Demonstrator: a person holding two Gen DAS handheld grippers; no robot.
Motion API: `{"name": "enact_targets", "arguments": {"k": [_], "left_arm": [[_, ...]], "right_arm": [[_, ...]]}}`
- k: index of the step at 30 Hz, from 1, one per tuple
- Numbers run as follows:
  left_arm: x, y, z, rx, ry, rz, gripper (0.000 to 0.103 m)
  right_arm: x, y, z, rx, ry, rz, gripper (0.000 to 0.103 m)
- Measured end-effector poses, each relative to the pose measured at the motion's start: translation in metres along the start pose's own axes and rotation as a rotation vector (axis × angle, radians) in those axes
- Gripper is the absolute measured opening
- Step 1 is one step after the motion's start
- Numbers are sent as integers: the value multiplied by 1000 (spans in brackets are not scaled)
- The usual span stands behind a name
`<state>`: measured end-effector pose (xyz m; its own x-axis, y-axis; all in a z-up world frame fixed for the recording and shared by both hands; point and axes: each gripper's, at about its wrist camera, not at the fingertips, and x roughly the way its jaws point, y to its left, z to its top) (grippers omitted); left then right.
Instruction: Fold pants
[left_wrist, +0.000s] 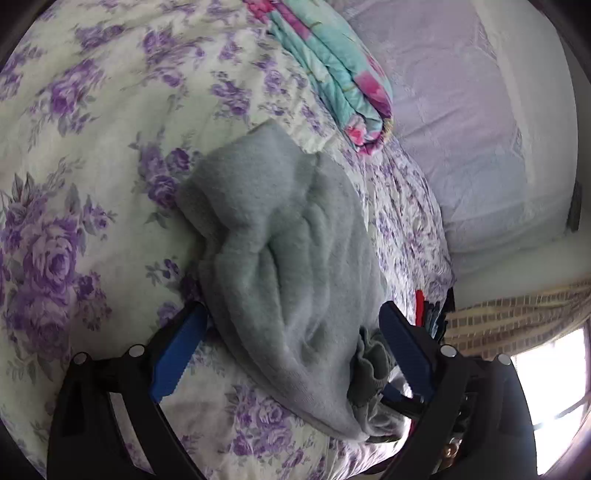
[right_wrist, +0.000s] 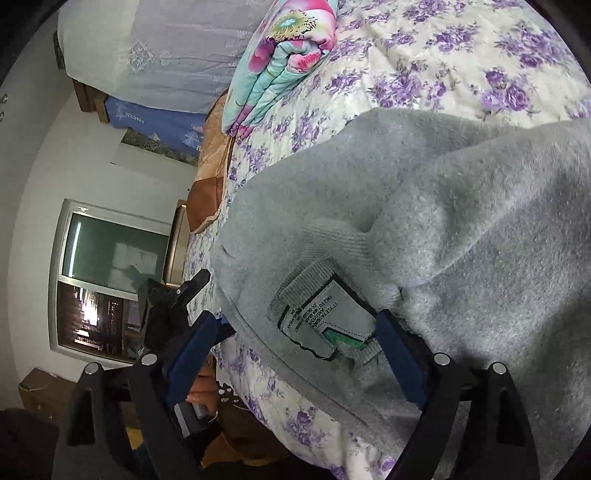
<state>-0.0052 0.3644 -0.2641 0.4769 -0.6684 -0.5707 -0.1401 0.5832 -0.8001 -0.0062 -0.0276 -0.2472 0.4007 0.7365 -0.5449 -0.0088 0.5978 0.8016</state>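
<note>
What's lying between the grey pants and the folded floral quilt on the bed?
Only bare purple-flowered bedsheet lies between the pants and the quilt, as both wrist views show.

Grey pants (right_wrist: 461, 229) run off the right edge of the right wrist view; leg ends not seen there. Sewn-in label (right_wrist: 325, 317) text too small and sideways to read. Left wrist view: waistband (left_wrist: 373, 373) bunched behind the left gripper's (left_wrist: 291, 350) right finger at lower centre, partly hidden. Folded floral quilt (left_wrist: 332, 66) cut off at top edge. Dark items (left_wrist: 432, 314) past the bed edge, right of centre: too small to tell.
</note>
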Motion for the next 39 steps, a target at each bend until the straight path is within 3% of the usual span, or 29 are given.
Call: {"name": "enact_targets", "arguments": {"k": [2, 12, 18, 21, 23, 25, 32, 35, 39], "left_arm": [[-1, 5, 3, -24, -8, -23, 92], [24, -11, 10, 56, -19, -17, 92], [22, -15, 21, 41, -53, -140, 89], [34, -15, 27, 53, -41, -115, 71], [47, -16, 30, 72, -14, -72, 41], [51, -18, 34, 92, 2, -59, 35], [36, -54, 34, 235, -17, -37, 30], [32, -71, 28, 311, -21, -33, 30], [25, -89, 24, 394, -36, -16, 30]], "right_arm": [[-1, 0, 2, 19, 0, -6, 88], [1, -6, 0, 58, -4, 3, 90], [0, 3, -1, 29, 2, -16, 90], [-2, 7, 0, 29, -7, -7, 90], [-2, 10, 0, 31, -9, -2, 91], [-1, 15, 0, 32, -17, 5, 91], [14, 24, 0, 40, -64, 91, 93], [38, -3, -3, 111, -15, 28, 85], [28, 16, 0, 45, -1, -7, 87]]}}
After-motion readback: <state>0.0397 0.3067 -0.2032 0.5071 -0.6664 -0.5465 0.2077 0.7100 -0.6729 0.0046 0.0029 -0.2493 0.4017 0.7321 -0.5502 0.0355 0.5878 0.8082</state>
